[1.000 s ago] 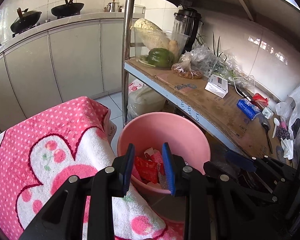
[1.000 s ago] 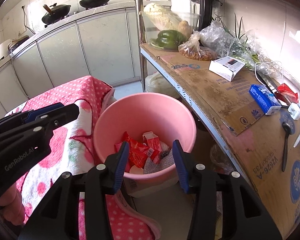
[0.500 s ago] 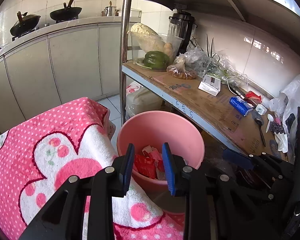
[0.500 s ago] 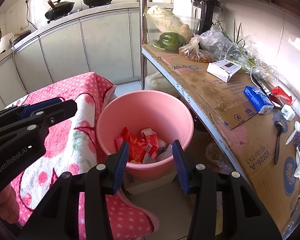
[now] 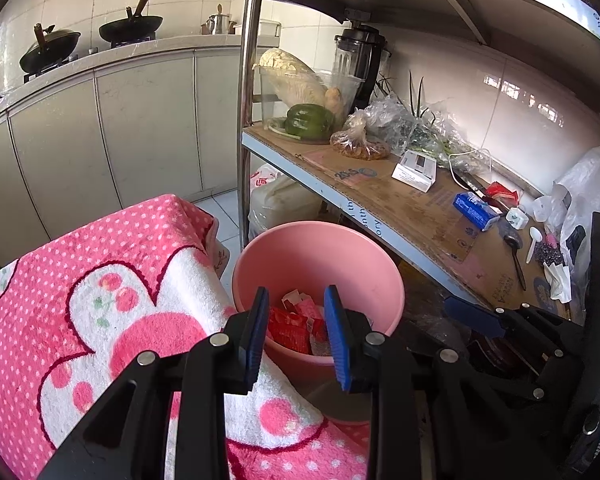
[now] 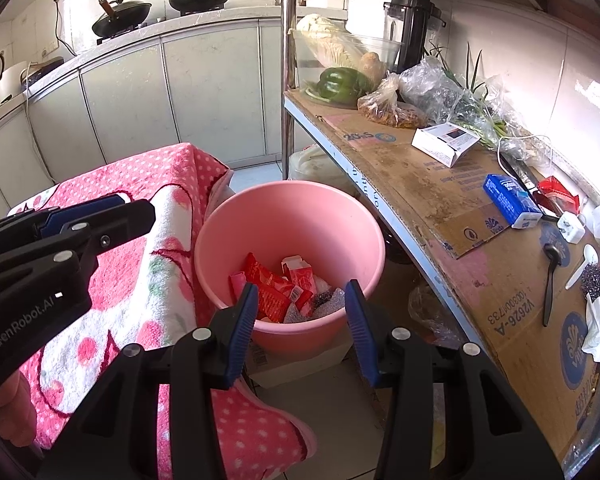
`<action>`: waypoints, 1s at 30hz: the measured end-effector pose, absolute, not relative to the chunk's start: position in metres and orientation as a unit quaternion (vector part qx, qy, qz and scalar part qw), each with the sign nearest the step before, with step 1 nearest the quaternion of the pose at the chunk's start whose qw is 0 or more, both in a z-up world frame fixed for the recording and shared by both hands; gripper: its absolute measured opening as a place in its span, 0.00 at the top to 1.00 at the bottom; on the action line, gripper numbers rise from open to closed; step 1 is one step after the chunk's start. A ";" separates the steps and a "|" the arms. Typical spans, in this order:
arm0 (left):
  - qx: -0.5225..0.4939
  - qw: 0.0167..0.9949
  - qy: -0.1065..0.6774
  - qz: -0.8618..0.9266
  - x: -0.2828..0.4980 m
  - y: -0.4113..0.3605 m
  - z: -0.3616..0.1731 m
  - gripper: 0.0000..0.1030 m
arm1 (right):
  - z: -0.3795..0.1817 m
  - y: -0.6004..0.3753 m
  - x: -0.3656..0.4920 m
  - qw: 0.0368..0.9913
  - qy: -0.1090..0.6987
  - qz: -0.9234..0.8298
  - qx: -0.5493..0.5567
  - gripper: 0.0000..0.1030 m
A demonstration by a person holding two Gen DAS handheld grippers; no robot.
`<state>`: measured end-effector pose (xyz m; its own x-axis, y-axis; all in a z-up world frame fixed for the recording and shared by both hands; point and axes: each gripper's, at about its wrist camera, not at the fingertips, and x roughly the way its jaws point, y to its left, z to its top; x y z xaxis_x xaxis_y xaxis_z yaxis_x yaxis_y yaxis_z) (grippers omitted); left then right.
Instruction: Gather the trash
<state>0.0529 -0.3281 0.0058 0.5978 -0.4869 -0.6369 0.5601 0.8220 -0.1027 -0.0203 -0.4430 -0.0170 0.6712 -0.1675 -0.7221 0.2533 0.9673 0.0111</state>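
Observation:
A pink bucket (image 5: 364,256) (image 6: 340,224) stands on the floor between a pink towel-covered surface and a metal shelf. Red wrappers (image 6: 270,284) (image 5: 290,330), a small pink carton (image 6: 298,270) and a silvery wrapper (image 6: 328,304) lie inside it. My left gripper (image 5: 296,322) is open and empty, above the bucket's near rim. My right gripper (image 6: 300,308) is open and empty, above and in front of the bucket. The left gripper also shows at the left of the right wrist view (image 6: 100,220).
The pink dotted towel (image 5: 100,300) (image 6: 152,272) covers a surface on the left. The shelf's cardboard-lined board (image 6: 440,200) holds a white box (image 6: 446,140), a blue packet (image 6: 510,200), a red wrapper (image 6: 556,192), spoons, bagged vegetables and a blender. Cabinets with woks stand behind.
Both grippers have pulled back and up from the bucket, which looks smaller and farther. Both stay open and empty.

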 end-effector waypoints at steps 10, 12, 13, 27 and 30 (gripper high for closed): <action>0.052 0.892 0.339 -0.295 0.050 -0.329 0.008 0.73 | -0.018 -0.441 -0.020 0.912 0.389 -0.115 0.052 0.55; 0.051 0.891 0.340 -0.296 0.051 -0.329 0.007 0.73 | -0.018 -0.441 -0.020 0.913 0.389 -0.115 0.052 0.55; 0.051 0.891 0.341 -0.296 0.051 -0.329 0.007 0.73 | -0.018 -0.441 -0.020 0.913 0.389 -0.115 0.052 0.55; 0.048 0.890 0.341 -0.300 0.051 -0.327 0.006 0.73 | -0.018 -0.440 -0.019 0.912 0.391 -0.115 0.051 0.55; 0.048 0.888 0.342 -0.304 0.051 -0.328 0.006 0.73 | -0.017 -0.440 -0.019 0.912 0.391 -0.114 0.051 0.55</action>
